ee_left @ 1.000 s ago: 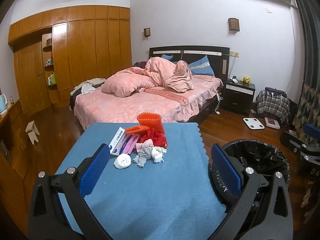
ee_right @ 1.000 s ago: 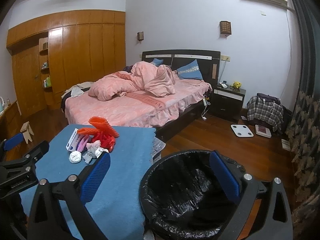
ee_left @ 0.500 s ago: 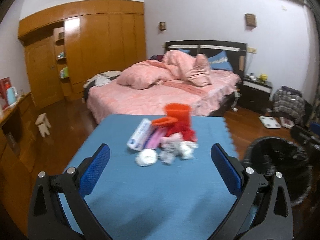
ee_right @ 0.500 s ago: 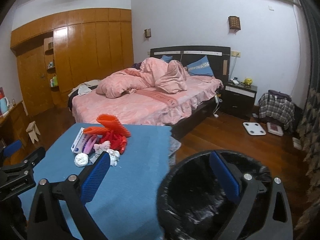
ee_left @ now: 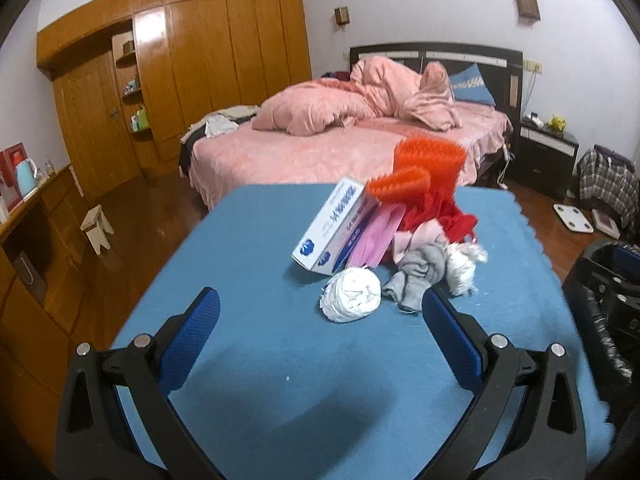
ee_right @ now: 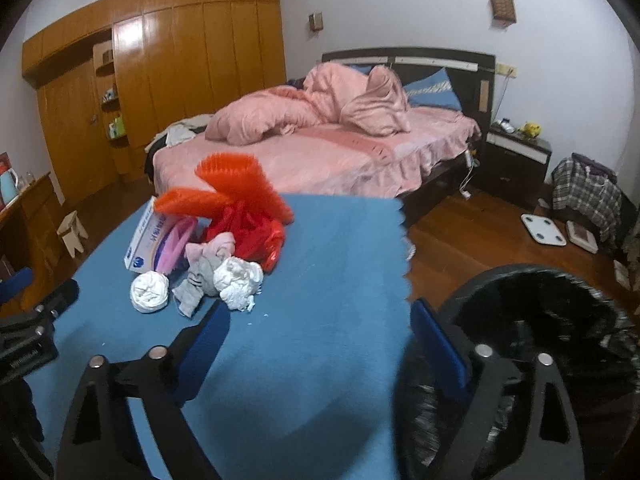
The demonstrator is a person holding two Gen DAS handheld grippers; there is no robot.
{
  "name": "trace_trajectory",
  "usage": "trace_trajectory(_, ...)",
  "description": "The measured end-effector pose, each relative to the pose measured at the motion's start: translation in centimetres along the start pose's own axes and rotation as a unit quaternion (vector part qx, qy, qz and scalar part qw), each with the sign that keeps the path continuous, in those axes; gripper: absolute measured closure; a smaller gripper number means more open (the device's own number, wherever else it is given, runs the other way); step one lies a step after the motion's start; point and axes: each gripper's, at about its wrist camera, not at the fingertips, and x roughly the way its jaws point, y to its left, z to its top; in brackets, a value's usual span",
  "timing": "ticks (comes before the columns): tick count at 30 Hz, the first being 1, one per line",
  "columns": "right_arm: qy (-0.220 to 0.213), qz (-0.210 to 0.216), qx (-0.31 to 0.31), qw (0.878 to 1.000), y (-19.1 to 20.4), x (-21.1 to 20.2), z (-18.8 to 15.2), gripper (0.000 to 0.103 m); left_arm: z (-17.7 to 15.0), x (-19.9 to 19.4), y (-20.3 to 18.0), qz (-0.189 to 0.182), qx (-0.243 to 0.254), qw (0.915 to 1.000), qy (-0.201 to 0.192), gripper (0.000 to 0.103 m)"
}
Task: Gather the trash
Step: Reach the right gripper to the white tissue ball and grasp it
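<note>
1. Trash lies in one small heap on the blue mat [ee_left: 248, 264] that covers the table, toward its far side and well short of the pink bed [ee_left: 320, 152] behind it.
2. We see, nearest the cameras, a white crumpled paper ball [ee_left: 352, 295], a grey sock [ee_left: 420, 276] just beside it, and a second white paper wad [ee_right: 239, 278] touching the sock on its other side.
3. We see behind these a white and blue carton [ee_left: 330, 232] lying tilted against a pink packet [ee_left: 378, 234], with red plastic wrapping [ee_right: 256, 232] and an orange bristled strip [ee_left: 424, 168] piled above them.
4. We see the left gripper [ee_left: 320, 324] held over the mat just short of the heap; its blue pads [ee_left: 188, 340] stand wide apart with only bare mat between them, and nothing is held.
5. We see the right gripper [ee_right: 316, 340] over the mat's serrated right edge; its jaws have just been closing slightly, yet they remain wide apart and hold nothing.
6. We see the bin lined with a black bag [ee_right: 560, 320] on the wooden floor at the right of the table, just beside the right gripper's right finger; its inside is too dark to read.
</note>
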Motion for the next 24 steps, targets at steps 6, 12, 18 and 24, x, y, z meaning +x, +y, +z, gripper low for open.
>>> trace_trajectory(6,0.026,0.021,-0.020,0.999,2.5,5.1,0.2,0.026,-0.5,4.3,0.4,0.004,-0.002,0.9998,0.019,0.011)
trace_trajectory(12,0.039,0.041,-0.037,0.998,4.7,8.1,0.4,0.031,-0.8,6.6,3.0,0.021,-0.025,0.9988,0.036,0.018)
trace_trajectory(18,0.072,0.052,-0.045,0.995,5.9,11.3,0.1,0.037,-1.3,7.5,4.2,0.022,-0.040,0.9980,0.043,0.018)
trace_trajectory(24,0.101,0.094,-0.068,0.988,7.3,12.8,0.0,0.067,-1.3,7.9,3.9,0.013,-0.043,0.9980,0.044,0.018)
